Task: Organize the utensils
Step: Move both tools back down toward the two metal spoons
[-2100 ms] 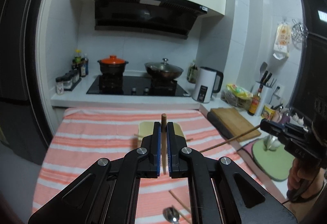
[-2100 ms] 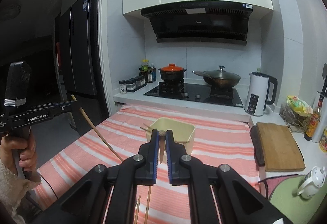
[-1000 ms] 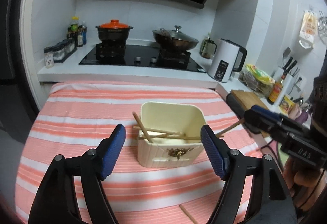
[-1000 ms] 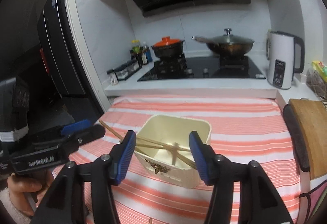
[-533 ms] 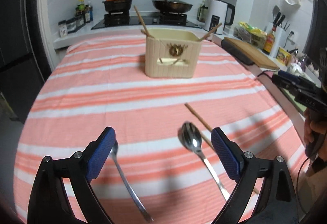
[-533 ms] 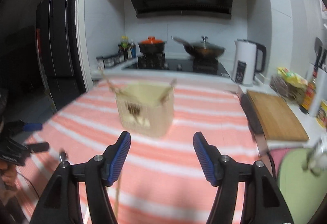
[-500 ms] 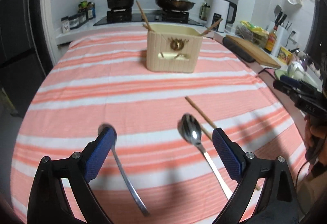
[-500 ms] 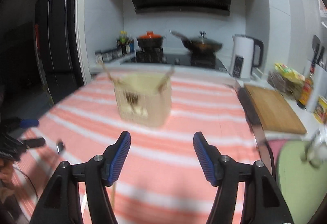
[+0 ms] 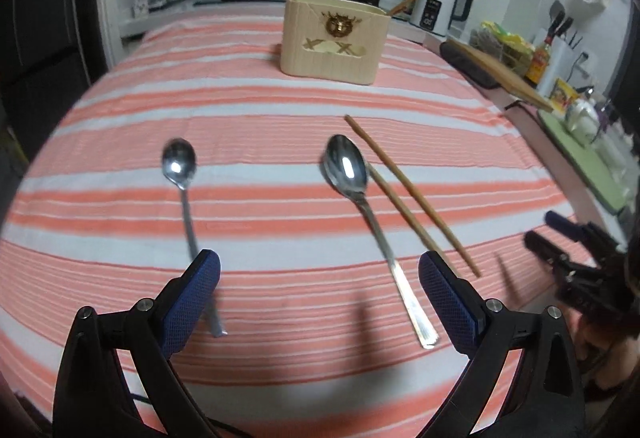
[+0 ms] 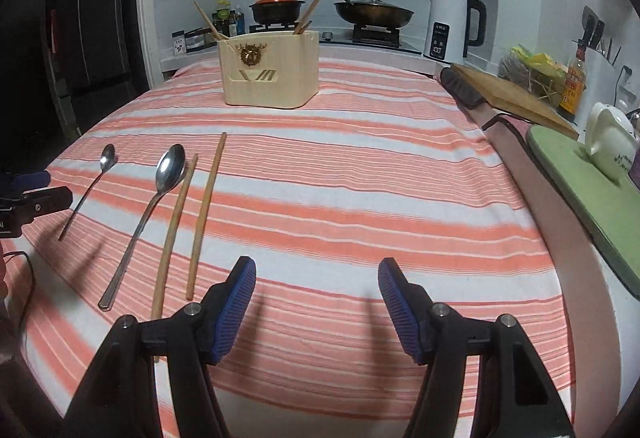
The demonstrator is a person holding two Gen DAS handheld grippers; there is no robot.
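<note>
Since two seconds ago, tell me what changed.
Both hand-held grippers let go of their chopsticks into the holder, then pulled back and down. The left one opened wider over the spoons; the right opened too. Spoons and two chopsticks stayed on the cloth.

striped tablecloth (image 10: 360, 198), kettle (image 10: 448, 26), cutting board (image 10: 512, 94)

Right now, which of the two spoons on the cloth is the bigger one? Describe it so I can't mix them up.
Start at the cream utensil holder at the far end of the striped tablecloth. Nearer the camera, four utensils lie in a row. The large spoon lies right beside the two loose chopsticks; it has a wider bowl and a longer handle than the small spoon, which lies apart on the outer left.
</note>
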